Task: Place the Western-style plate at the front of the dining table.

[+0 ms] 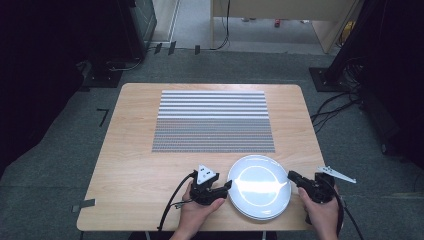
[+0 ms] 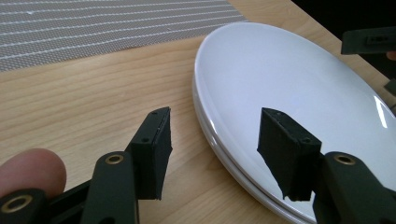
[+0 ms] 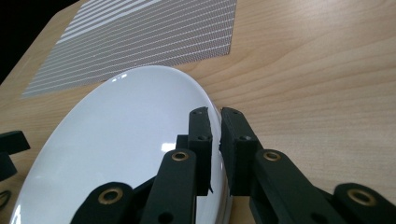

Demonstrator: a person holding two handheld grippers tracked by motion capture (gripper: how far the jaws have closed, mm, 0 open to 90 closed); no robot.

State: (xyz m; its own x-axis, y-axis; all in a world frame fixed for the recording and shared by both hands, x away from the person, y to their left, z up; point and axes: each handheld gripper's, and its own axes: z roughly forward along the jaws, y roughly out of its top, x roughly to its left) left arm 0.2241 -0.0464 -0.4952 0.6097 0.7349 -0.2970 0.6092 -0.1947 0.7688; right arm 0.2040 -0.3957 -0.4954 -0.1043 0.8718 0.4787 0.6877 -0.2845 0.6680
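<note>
Two stacked white plates (image 1: 259,186) sit at table's (image 1: 130,170) near edge between our grippers, left gripper (image 2: 215,140) wide open straddling their left rim, right gripper (image 3: 215,140) nearly closed around the right rim

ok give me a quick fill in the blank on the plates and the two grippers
1. The white plates form a stack of ____ near the table's front edge.
2. The left gripper has its jaws ____ astride the stack's rim.
3. The right gripper has its jaws closed on the top plate's ____.
4. Beyond the plates lies a striped grey ____.

Missing words: two; open; rim; placemat
</note>
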